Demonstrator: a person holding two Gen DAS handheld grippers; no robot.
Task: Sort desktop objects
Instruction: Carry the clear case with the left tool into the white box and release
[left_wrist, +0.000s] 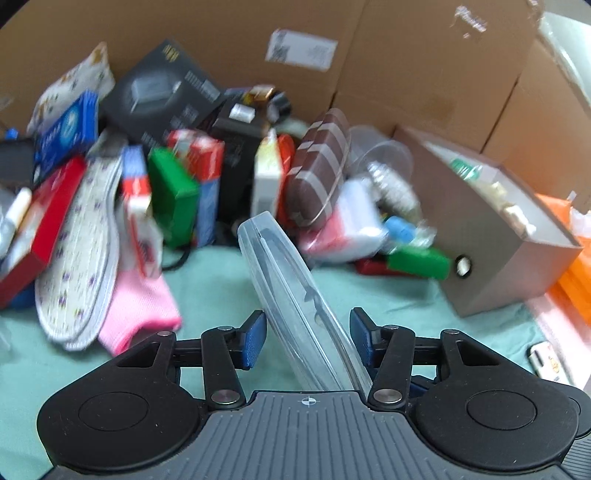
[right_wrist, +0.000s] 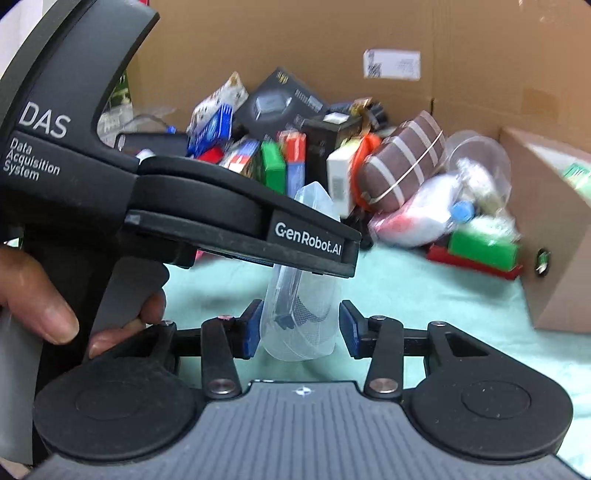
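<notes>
Left gripper (left_wrist: 307, 339) pinching clear plastic case (left_wrist: 291, 295), case tilted above green cloth (left_wrist: 221, 280). Right gripper (right_wrist: 297, 330) spread around case lower end, pads not pressing.

The left tool (left_wrist: 307, 339) is pointing forward and down towards the bench, its blue pads (left_wrist: 255, 338) closing against the sides of a clear plastic case (left_wrist: 291, 280) and holding it tilted in the air. In the right wrist view, a bare left hand (right_wrist: 40, 295) is gripping that tool's dark handle, with a finger curling onto the grey trigger. The right tool (right_wrist: 297, 330) is angling downward just behind it. Its jaws are standing apart around the case's near end, with a gap showing at the right pad.
</notes>
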